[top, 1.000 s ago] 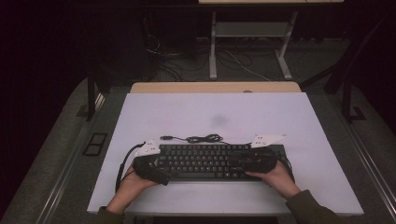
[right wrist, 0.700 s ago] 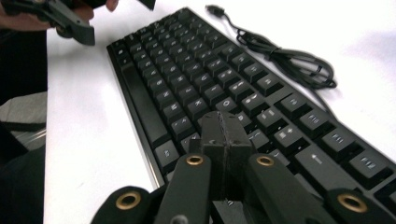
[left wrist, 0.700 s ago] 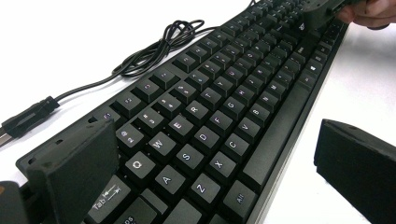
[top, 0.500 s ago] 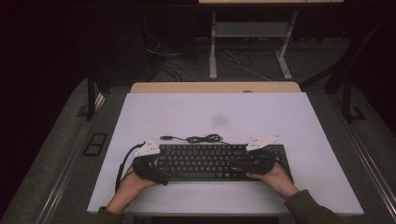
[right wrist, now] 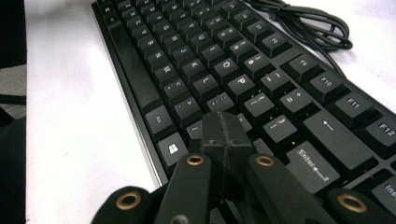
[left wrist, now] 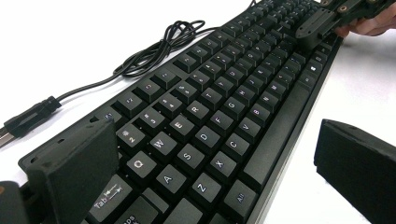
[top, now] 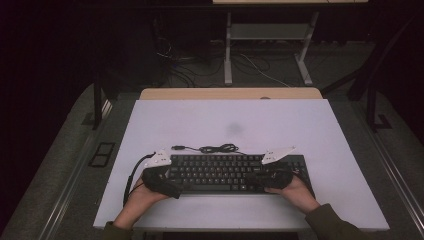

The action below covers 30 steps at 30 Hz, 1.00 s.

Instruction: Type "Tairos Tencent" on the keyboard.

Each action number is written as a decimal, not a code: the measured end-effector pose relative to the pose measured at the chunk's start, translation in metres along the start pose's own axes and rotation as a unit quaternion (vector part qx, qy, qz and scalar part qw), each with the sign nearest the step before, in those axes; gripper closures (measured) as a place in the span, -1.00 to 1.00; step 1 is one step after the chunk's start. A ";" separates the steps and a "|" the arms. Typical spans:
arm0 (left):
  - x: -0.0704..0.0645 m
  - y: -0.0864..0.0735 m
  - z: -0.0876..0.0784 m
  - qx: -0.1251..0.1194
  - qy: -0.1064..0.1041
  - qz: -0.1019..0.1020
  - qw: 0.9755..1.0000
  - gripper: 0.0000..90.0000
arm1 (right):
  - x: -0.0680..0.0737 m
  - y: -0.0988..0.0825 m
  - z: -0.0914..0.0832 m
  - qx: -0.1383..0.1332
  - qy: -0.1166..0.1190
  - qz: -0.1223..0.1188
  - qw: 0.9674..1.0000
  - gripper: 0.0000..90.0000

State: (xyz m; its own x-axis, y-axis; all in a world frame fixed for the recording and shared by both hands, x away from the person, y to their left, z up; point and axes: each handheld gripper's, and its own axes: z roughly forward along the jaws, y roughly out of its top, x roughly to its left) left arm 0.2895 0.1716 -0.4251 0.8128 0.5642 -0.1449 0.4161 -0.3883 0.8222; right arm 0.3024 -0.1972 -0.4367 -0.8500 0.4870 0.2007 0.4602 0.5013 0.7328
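keyboard [top: 225,172]: black, flat on the white table [top: 230,120], low in the middle of the high view, long side running left to right.
left gripper [top: 159,175]: at the left end of the keyboard in the high view; jaws wide apart, one above the Tab key at the lower left of the left gripper view, the other off the front edge at the lower right, over the table; nothing pinched between them.
right gripper [right wrist: 226,128]: low in the middle of the right gripper view, over the keys just left of Enter; jaws have just been closing and now press together, holding nothing; cannot tell if the tip touches a key.
keyboard to grippers: lies between the two, one at each end, with both hands coming in from the bottom edge.
cord [top: 212,148]: thin black loops on the table just behind the keyboard, plug end to the left.
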 end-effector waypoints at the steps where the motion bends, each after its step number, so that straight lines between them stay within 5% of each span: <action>1: 0.000 0.000 0.000 0.000 0.000 0.000 1.000 -1.00 | 0.000 0.000 0.001 0.004 -0.002 -0.003 1.000 0.98; 30: -0.002 0.011 0.013 -0.004 -0.001 0.002 1.000 -0.88 | 0.002 -0.002 0.003 0.014 -0.008 -0.008 1.000 0.99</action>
State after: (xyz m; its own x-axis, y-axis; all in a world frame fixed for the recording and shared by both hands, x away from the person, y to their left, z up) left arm 0.2973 0.1571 -0.4228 0.8158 0.5605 -0.1427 0.4091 -0.3847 0.8275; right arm 0.3008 -0.1951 -0.4395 -0.8531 0.4900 0.1790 0.4540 0.5284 0.7174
